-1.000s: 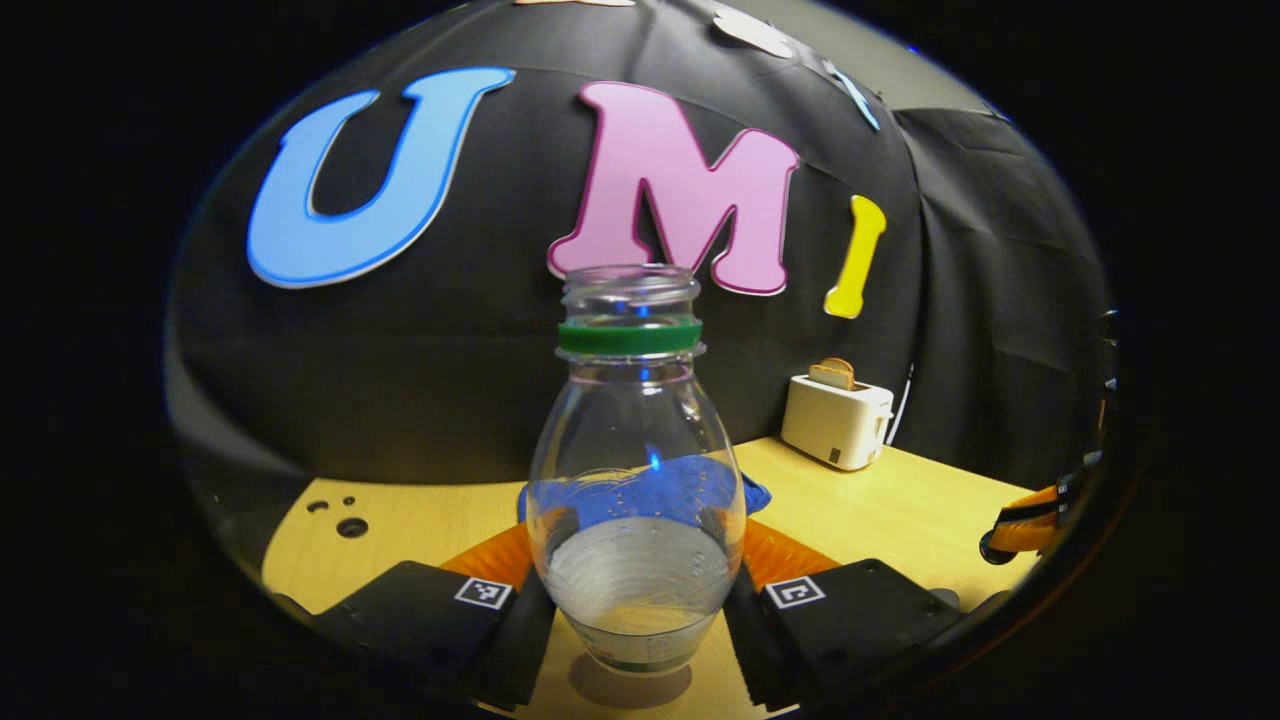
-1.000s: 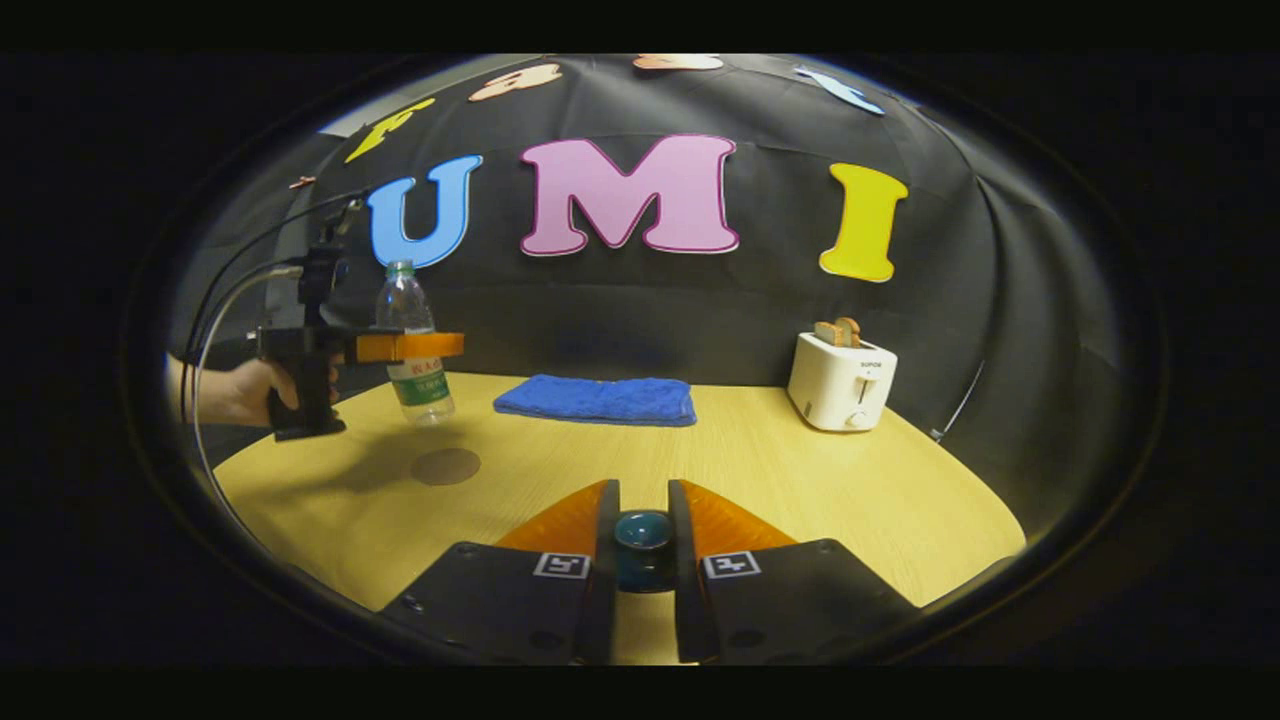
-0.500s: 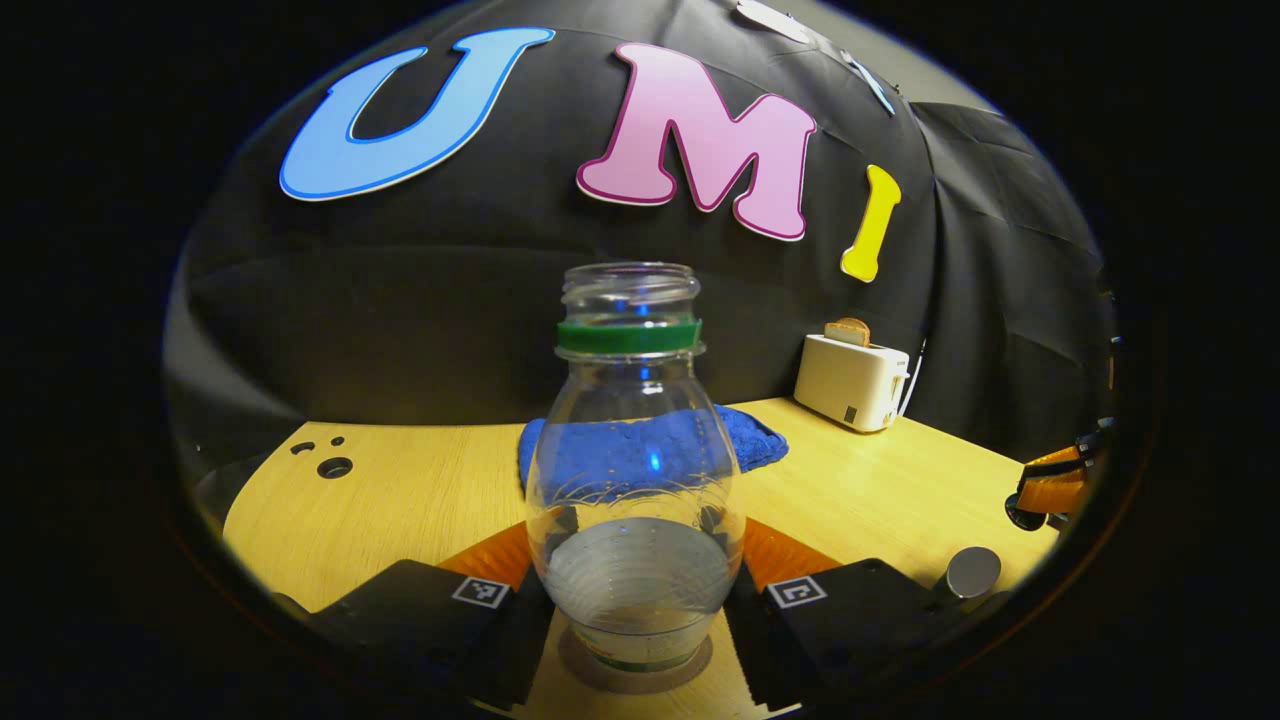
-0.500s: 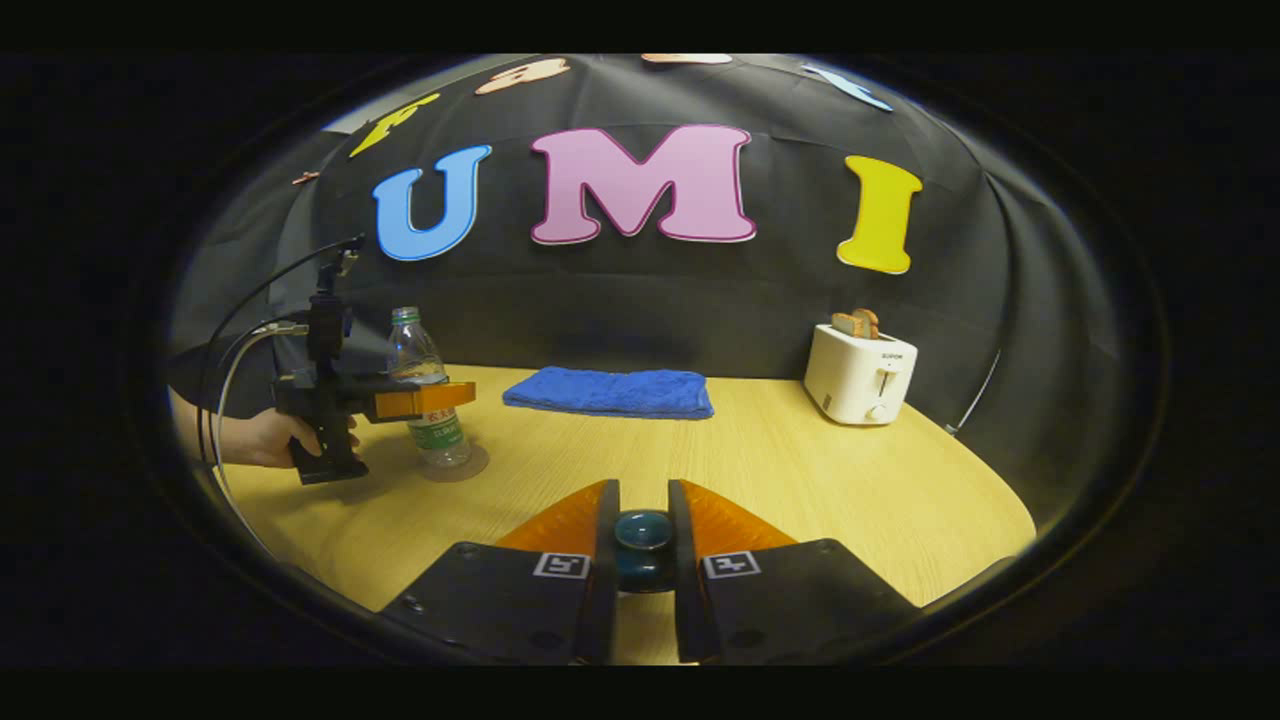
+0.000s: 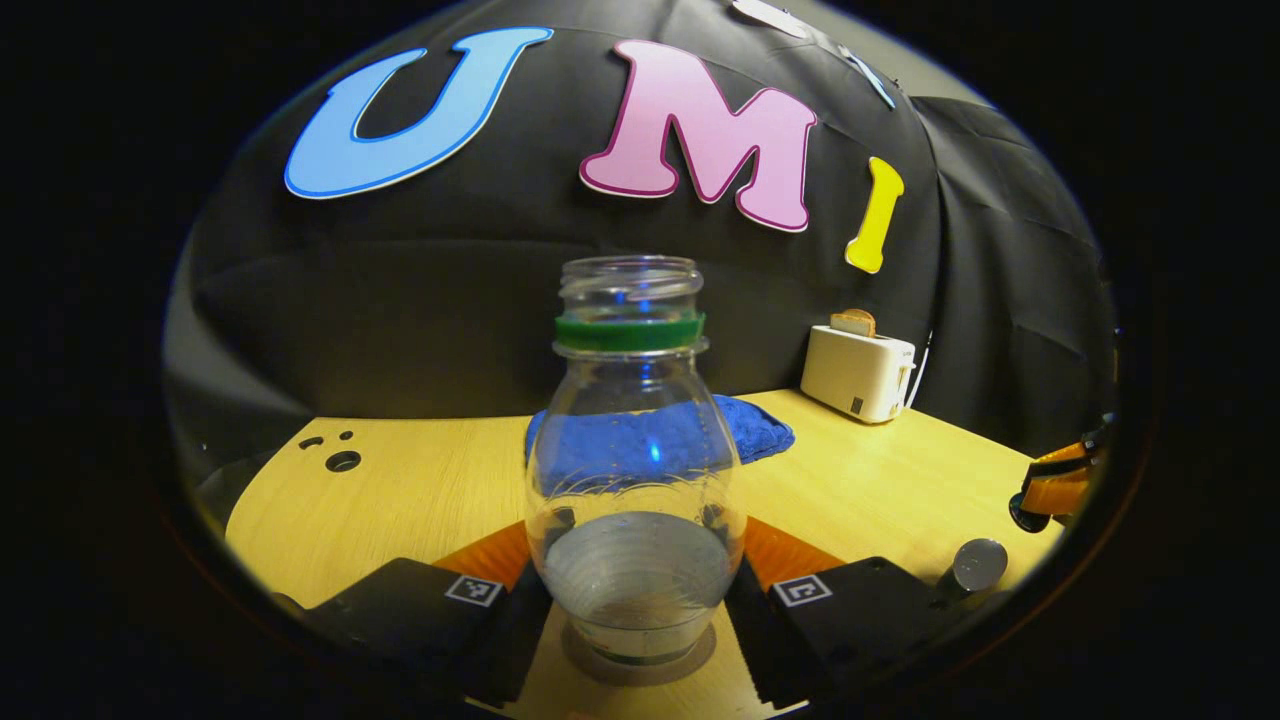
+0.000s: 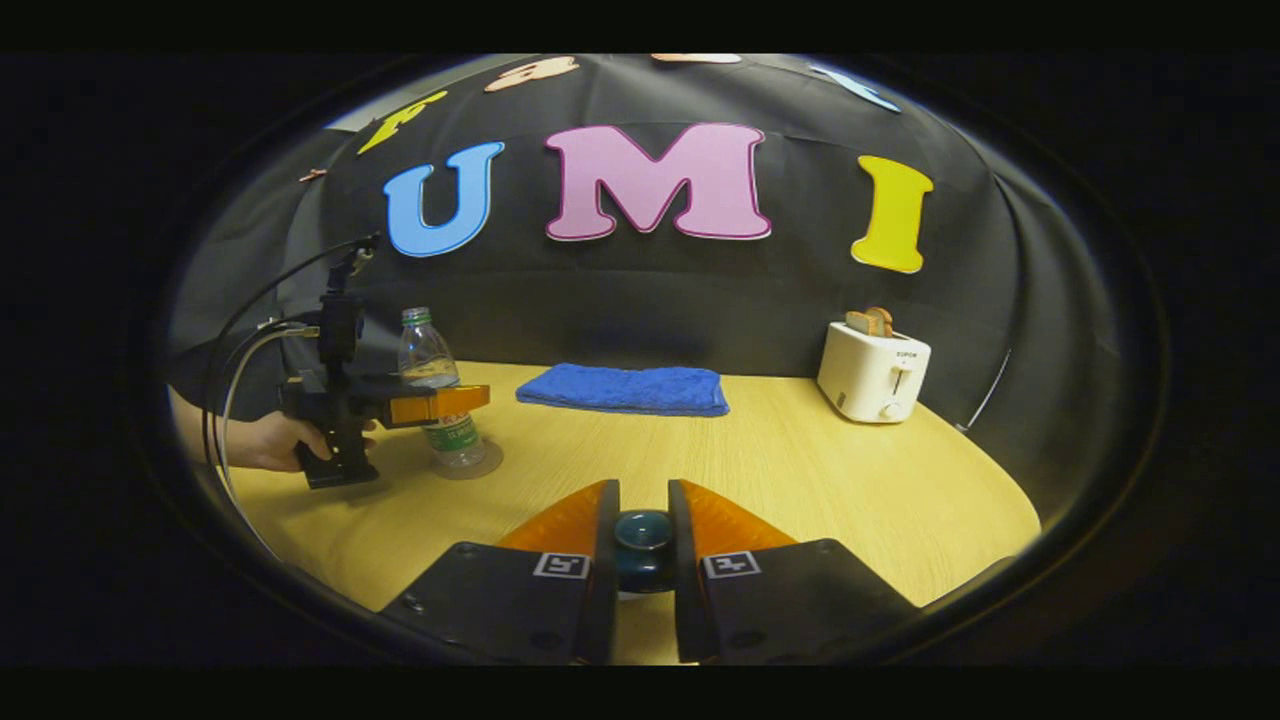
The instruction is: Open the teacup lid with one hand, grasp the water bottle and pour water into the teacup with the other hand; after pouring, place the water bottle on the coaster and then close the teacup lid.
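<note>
- The water bottle (image 5: 635, 470) stands upright, mouth up, on the coaster (image 6: 470, 464), gripped by the left claw (image 5: 636, 590).
- The right claw (image 6: 642, 545) pinches the lid knob (image 6: 642, 530).
- A second ago the bottle hung above the tabletop (image 6: 780, 470).

Left gripper view sits close behind the water bottle (image 5: 634, 480); right gripper view looks from farther right; both face the toaster (image 6: 877, 371).

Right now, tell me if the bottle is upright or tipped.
Upright. The bottle stands on the coaster, its open neck straight up, water level in the bottom; the left hand-held gripper flanks it.
</note>
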Demonstrator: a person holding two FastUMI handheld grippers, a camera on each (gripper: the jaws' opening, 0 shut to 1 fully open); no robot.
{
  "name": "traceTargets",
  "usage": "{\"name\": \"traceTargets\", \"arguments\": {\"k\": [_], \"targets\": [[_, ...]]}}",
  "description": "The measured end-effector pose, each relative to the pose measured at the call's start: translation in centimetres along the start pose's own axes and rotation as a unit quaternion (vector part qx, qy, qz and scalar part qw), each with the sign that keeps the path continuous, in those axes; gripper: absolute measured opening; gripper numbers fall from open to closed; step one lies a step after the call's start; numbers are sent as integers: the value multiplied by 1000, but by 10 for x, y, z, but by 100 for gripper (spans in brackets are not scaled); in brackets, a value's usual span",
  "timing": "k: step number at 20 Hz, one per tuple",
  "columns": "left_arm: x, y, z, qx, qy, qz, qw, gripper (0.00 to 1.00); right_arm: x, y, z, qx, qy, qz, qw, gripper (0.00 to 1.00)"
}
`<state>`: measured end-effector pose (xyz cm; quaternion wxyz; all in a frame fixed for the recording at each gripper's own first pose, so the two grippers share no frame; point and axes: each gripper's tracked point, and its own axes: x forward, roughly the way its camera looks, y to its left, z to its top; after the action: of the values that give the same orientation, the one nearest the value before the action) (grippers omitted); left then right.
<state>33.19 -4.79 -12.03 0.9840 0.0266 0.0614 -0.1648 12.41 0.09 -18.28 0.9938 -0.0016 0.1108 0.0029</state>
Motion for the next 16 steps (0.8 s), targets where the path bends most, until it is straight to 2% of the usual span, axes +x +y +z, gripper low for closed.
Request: {"name": "traceTargets", "arguments": {"k": [1, 2, 3, 6, 7, 8, 9, 12, 13, 16], "targets": [[-2, 1, -1, 3, 3, 2, 1000, 84, 0, 0, 1, 0, -1, -1, 1000, 31], [-3, 0, -3, 8, 10, 2, 1000, 96, -1, -1, 1, 0, -1, -1, 1000, 27], [-5, 0, -5, 13, 17, 5, 1000, 99, -1, 0, 3, 0, -3, -2, 1000, 27], [-16, -7, -14, 17, 33, 5, 999, 99, -2, 1, 4, 2, -6, -2, 1000, 27], [-22, -10, -18, 16, 39, 0, 999, 99, -2, 2, 4, 3, -6, -2, 1000, 22], [-29, -14, -21, 16, 46, -4, 999, 99, -3, 3, 4, 3, -7, 0, 1000, 22], [-36, -14, -25, 17, 52, -5, 998, 99, -2, 4, 4, 2, -7, 1, 1000, 27], [-61, -15, -30, 18, 62, -2, 998, 99, -1, 8, 3, 0, -9, 4, 1000, 27], [-69, -14, -34, 15, 66, 0, 998, 99, 0, 10, 0, 0, -9, 6, 1000, 22], [-106, -14, -47, -7, 88, 5, 996, 99, 5, 16, -9, -2, -15, 7, 1000, 26]]}}
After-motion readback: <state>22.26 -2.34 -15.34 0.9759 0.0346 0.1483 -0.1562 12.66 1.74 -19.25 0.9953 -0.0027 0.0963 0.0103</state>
